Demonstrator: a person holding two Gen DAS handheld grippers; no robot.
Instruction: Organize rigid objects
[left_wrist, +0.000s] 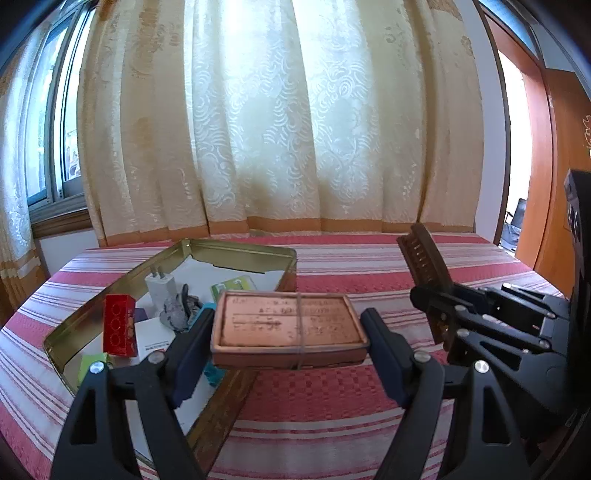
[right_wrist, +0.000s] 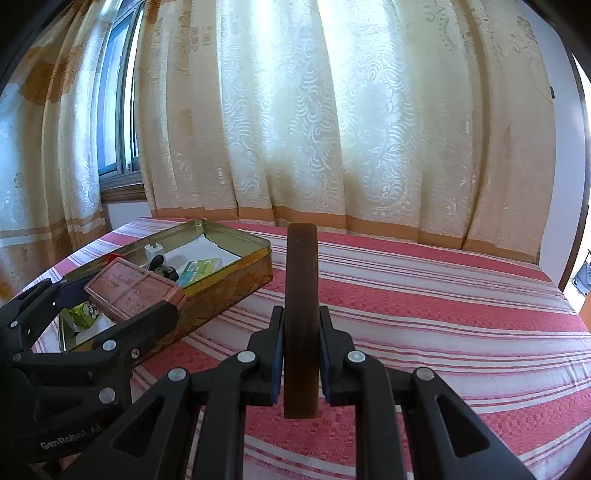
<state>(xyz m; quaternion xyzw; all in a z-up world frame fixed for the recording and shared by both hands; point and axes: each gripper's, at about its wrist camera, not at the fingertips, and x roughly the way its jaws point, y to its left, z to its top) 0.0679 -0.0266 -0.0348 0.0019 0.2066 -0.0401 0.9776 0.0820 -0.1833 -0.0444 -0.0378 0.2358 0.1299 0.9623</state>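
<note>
My left gripper (left_wrist: 289, 334) is shut on a flat copper-coloured box (left_wrist: 290, 325) with a rubber band round it, and holds it level over the near right rim of the open golden tin (left_wrist: 240, 246). The right wrist view shows that left gripper (right_wrist: 118, 301) and the box (right_wrist: 135, 291) at the left, over the tin (right_wrist: 236, 275). My right gripper (right_wrist: 301, 354) is shut on a dark brown wooden comb (right_wrist: 301, 277), held upright on its edge above the striped cloth. In the left wrist view, the right gripper (left_wrist: 439, 304) and the comb (left_wrist: 424, 258) are at the right.
The tin holds a white charger plug (left_wrist: 160, 291), a red carton (left_wrist: 118, 325), a green card (left_wrist: 234, 286) and a grey bundle (left_wrist: 173, 314). A red and white striped cloth (right_wrist: 443, 314) covers the surface. Cream curtains (left_wrist: 295, 129) hang behind, and an orange door (left_wrist: 557, 184) stands at the right.
</note>
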